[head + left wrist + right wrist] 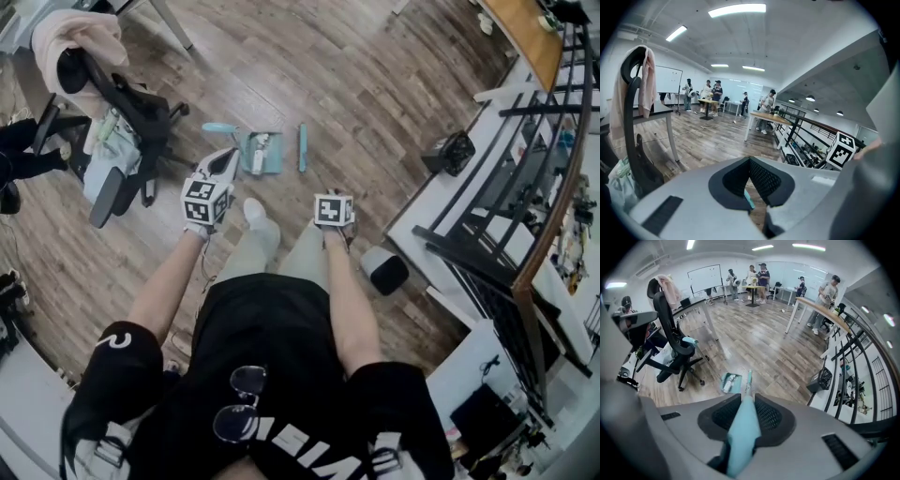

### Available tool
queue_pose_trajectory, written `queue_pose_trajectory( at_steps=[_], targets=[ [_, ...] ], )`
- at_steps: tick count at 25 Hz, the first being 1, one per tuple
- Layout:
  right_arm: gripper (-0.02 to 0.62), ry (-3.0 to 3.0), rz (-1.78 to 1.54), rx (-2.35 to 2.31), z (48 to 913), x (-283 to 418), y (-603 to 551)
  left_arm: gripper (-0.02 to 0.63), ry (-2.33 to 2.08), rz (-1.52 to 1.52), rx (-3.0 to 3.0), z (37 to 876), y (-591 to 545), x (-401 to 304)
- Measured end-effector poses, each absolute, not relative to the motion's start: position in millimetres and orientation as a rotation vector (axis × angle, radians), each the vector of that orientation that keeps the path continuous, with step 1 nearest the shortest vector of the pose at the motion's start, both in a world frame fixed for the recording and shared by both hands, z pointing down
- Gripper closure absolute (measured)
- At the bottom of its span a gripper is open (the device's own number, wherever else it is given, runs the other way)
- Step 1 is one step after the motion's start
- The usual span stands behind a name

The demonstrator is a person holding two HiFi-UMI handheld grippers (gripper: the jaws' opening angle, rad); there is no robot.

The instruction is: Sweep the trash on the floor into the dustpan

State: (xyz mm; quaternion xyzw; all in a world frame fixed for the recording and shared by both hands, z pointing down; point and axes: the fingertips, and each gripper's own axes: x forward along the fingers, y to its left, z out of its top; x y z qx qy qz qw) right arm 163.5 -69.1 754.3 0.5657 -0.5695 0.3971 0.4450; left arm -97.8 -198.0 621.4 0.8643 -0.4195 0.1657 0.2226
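Trash (260, 155) lies in dustpan (275, 161); your right gripper (748, 400) clamps the broom handle (742, 439) for sweeping, while your left gripper (750, 163) is closed and empty.

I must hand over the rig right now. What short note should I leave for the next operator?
Left gripper: fingers shut at the tips, apparently empty.
Right gripper: shut on the long teal broom handle; the teal brush head is down at the wooden floor, just right of the pan.
Teal plastic dustpan: on the floor ahead of the feet, white trash inside.
Done: the visible trash is in the pan.
Left: check for leftovers; none can be made out nearby.
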Motion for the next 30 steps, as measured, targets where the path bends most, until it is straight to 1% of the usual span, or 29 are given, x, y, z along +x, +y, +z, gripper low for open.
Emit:
queue_pose_trajectory(
  at_steps=[12, 18, 24, 30],
  targets=[
    [0.511, -1.662, 0.889, 1.523, 654, 236, -37, 0.607, -1.279, 0.417, 2.406, 556, -128, -51],
    [0.511, -1.759, 0.826, 1.560, 614, 274, -11, 0.607, -1.322, 0.408, 2.418, 538, -87, -21],
    [0.511, -1.798, 0.801, 1.580, 589, 297, 7, 0.607, -1.347, 0.421, 2.433, 521, -64, -7],
    [0.511, -1.810, 0.809, 1.579, 582, 299, 12, 0.607, -1.349, 0.412, 2.468, 503, -63, -3]
  ],
)
